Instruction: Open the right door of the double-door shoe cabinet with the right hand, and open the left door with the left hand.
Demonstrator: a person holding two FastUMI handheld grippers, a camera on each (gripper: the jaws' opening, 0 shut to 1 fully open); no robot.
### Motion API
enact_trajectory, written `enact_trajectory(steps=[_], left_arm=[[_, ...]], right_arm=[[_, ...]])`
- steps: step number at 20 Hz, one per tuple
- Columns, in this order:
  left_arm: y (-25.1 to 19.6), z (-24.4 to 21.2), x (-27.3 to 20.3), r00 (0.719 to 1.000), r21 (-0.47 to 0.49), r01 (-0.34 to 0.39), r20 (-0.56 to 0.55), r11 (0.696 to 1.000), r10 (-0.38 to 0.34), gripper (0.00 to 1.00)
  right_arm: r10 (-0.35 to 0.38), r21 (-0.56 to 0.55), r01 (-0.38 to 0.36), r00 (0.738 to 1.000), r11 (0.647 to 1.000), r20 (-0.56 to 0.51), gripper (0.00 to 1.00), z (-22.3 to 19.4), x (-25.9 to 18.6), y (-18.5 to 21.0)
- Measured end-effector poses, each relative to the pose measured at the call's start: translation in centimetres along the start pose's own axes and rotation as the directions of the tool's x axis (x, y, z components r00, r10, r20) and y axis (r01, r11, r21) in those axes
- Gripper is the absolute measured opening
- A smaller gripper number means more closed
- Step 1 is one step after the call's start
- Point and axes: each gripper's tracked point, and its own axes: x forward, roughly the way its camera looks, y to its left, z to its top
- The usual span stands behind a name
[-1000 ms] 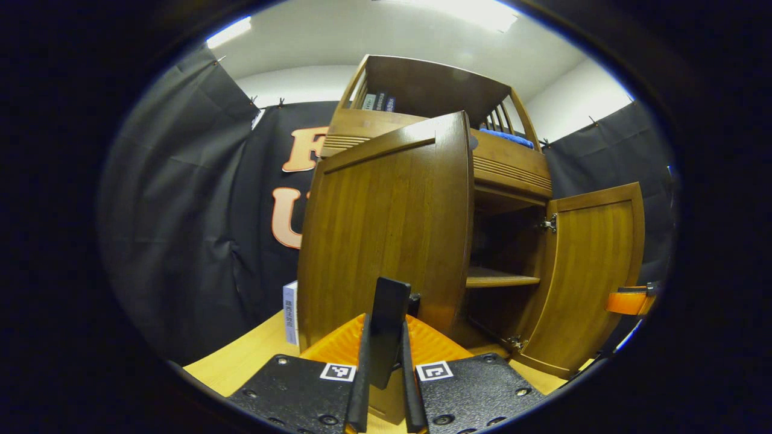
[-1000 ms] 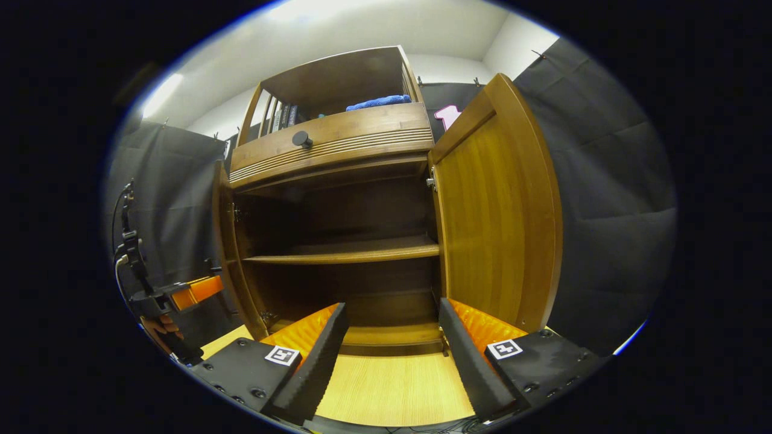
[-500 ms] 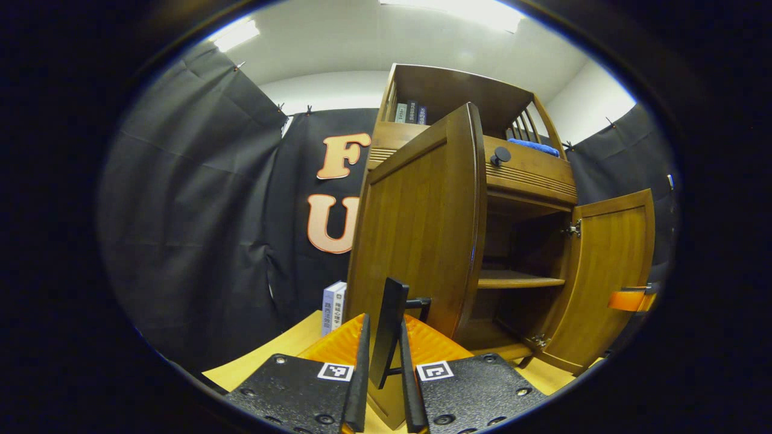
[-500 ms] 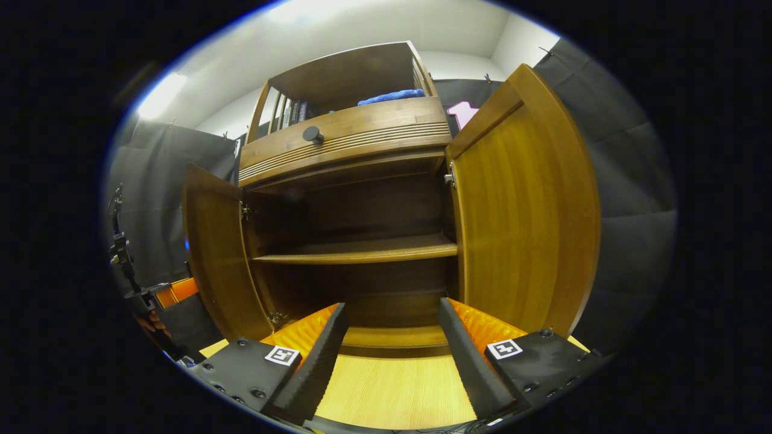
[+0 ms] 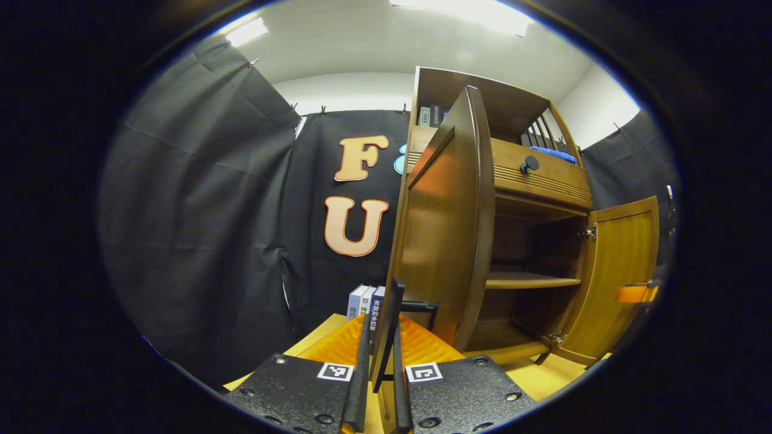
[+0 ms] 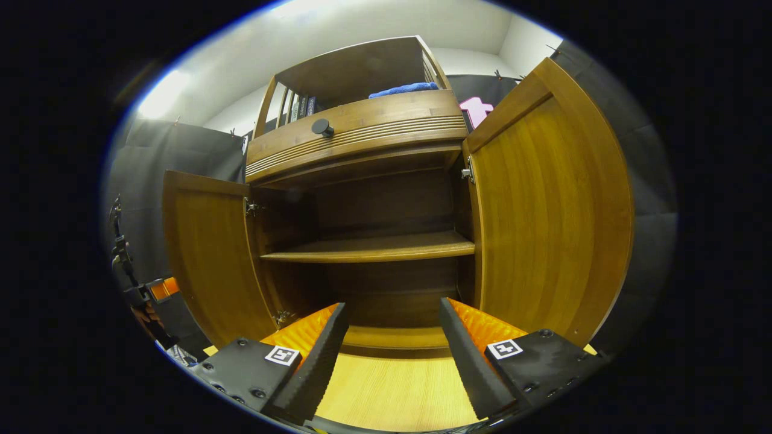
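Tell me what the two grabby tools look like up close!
Each tool has two bumpy black plates with bolts and a small black-and-white square marker, seen on the right tool and the left tool. Ribbed orange parts sit behind the fingers. In the right gripper view, the left tool farther off shows an orange body and black cables.

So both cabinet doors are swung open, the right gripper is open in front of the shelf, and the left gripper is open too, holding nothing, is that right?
Not quite. In the left gripper view the left gripper is shut on the left door's handle. The rest holds: the left door and right door stand open, and the right gripper is open before the shelf.
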Motion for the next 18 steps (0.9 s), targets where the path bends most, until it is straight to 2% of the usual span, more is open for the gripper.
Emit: enact_trajectory(steps=[2, 3, 5, 8, 9, 10, 13, 14, 15, 18], left_arm=[[0.9, 0.1, 0.1, 0.999, 0.026, 0.036, 0.001, 0.999, -0.036, 0.19], [1.4, 0.0, 0.3, 0.999, 0.037, 0.047, -0.002, 0.998, -0.047, 0.12], [1.9, -0.7, 0.5, 0.996, 0.068, 0.081, -0.033, 0.994, -0.079, 0.24], [2.3, -0.9, 1.0, 0.991, 0.102, 0.13, -0.047, 0.986, -0.126, 0.24], [2.3, -0.8, 1.1, 0.989, 0.086, 0.145, -0.043, 0.986, -0.142, 0.22], [2.6, -0.9, 1.2, 0.989, 0.066, 0.147, -0.041, 0.987, -0.145, 0.24], [2.9, -1.1, 0.7, 0.989, 0.027, 0.139, -0.047, 0.99, -0.138, 0.31], [2.9, -1.0, 0.2, 0.991, 0.041, 0.128, -0.051, 0.991, -0.126, 0.32], [2.8, -1.0, -0.2, 0.991, 0.06, 0.121, -0.059, 0.991, -0.117, 0.32], [2.2, -0.2, -2.4, 0.992, 0.082, 0.112, -0.073, 0.99, -0.106, 0.28]], right_arm=[[0.0, -0.006, 0.0, 1.0, 1.0, -0.002, 0.98, 0.1, 0.2, 0.1], [0.0, -0.008, 0.0, 1.0, 1.0, -0.003, 0.98, 0.1, 0.3, 0.1], [0.002, -0.007, -0.002, 1.0, 1.0, -0.008, 0.98, 0.0, 0.3, 0.3], [0.004, -0.009, -0.004, 1.0, 1.0, -0.017, 0.98, -0.3, 0.3, 0.5], [0.007, -0.01, -0.007, 1.0, 1.0, -0.02, 0.89, -0.3, 0.3, 0.7], [0.01, -0.011, -0.01, 1.0, 1.0, -0.021, 0.98, -0.3, 0.4, 0.7], [0.025, -0.005, -0.025, 0.999, 1.0, -0.021, 0.98, -0.3, 0.6, 1.0], [0.031, -0.003, -0.031, 0.999, 1.0, -0.019, 0.89, -0.4, 0.5, 1.0], [0.037, -0.002, -0.037, 0.999, 0.999, -0.017, 0.98, -0.3, 0.6, 1.0], [0.06, 0.009, -0.06, 0.998, 0.998, -0.028, 0.98, -0.9, 1.0, 1.0]])
